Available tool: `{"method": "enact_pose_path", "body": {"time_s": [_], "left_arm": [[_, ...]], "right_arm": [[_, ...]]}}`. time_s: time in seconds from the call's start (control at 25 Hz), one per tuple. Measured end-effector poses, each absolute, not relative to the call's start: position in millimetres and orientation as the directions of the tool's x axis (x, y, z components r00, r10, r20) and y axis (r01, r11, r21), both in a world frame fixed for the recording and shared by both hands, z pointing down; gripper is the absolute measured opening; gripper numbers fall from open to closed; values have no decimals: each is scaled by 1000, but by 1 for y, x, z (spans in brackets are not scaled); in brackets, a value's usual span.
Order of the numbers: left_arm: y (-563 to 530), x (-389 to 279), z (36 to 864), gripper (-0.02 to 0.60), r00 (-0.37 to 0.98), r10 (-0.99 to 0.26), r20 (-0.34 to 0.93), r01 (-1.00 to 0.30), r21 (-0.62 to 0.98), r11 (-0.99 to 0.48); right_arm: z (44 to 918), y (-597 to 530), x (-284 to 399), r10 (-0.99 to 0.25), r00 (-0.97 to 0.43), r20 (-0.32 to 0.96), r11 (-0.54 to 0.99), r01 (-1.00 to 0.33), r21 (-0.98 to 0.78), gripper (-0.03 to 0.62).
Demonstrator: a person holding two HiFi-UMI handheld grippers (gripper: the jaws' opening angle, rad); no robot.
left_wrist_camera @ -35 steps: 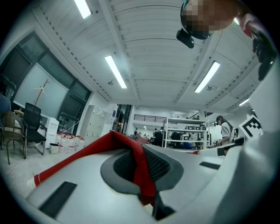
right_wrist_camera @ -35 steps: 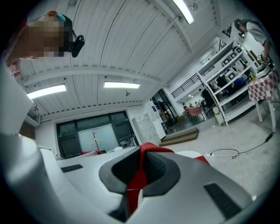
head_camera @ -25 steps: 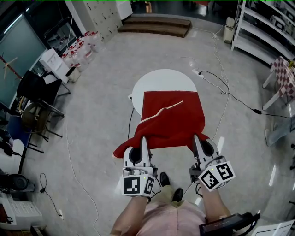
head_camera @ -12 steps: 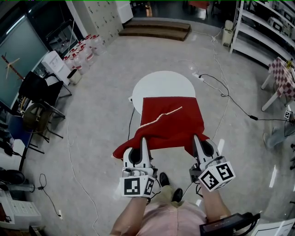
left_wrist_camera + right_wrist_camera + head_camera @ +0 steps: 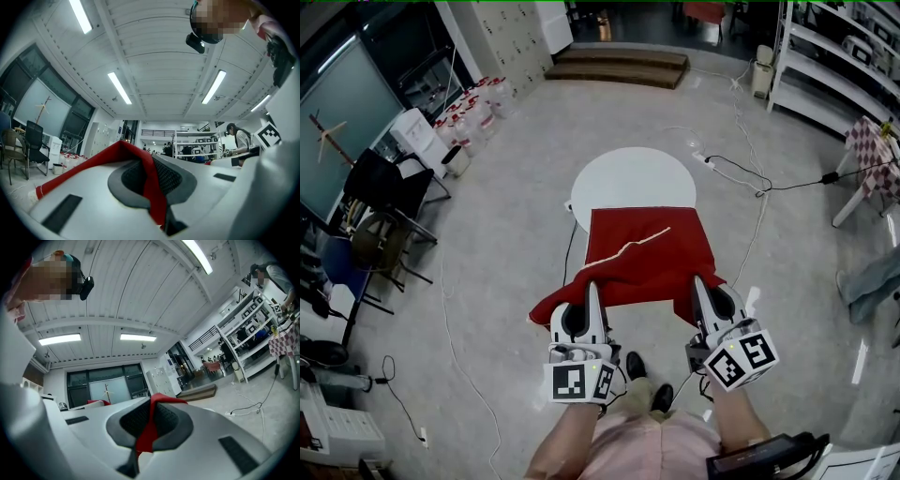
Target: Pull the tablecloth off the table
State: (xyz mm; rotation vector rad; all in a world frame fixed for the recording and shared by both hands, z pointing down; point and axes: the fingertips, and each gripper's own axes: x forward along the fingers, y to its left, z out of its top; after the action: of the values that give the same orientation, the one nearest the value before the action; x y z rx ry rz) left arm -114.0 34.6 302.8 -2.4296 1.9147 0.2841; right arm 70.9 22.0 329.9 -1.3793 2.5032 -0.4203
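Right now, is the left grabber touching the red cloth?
Touching. The left gripper view shows the left gripper shut on a fold of the red tablecloth, pinched between its dark pads.

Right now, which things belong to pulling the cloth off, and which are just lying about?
Job: red tablecloth, round white table, left gripper and right gripper, both shut on the cloth's near edge.
Lying about: black chair, red-capped jars, white shelving, wooden steps.

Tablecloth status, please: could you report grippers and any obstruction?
Left gripper, right gripper shut on tablecloth. Cloth partly off white table. No obstruction seen.
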Motion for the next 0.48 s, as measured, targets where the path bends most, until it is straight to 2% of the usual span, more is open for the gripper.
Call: {"method": "enact_pose_path", "body": {"time_s": [0.48], "left_arm": [[58,-94,288,40,229,-954,-196,-968,58,-244]], "right_arm": [[317,44,90,-849,-517,-112,520,-778,-352,25]]}}
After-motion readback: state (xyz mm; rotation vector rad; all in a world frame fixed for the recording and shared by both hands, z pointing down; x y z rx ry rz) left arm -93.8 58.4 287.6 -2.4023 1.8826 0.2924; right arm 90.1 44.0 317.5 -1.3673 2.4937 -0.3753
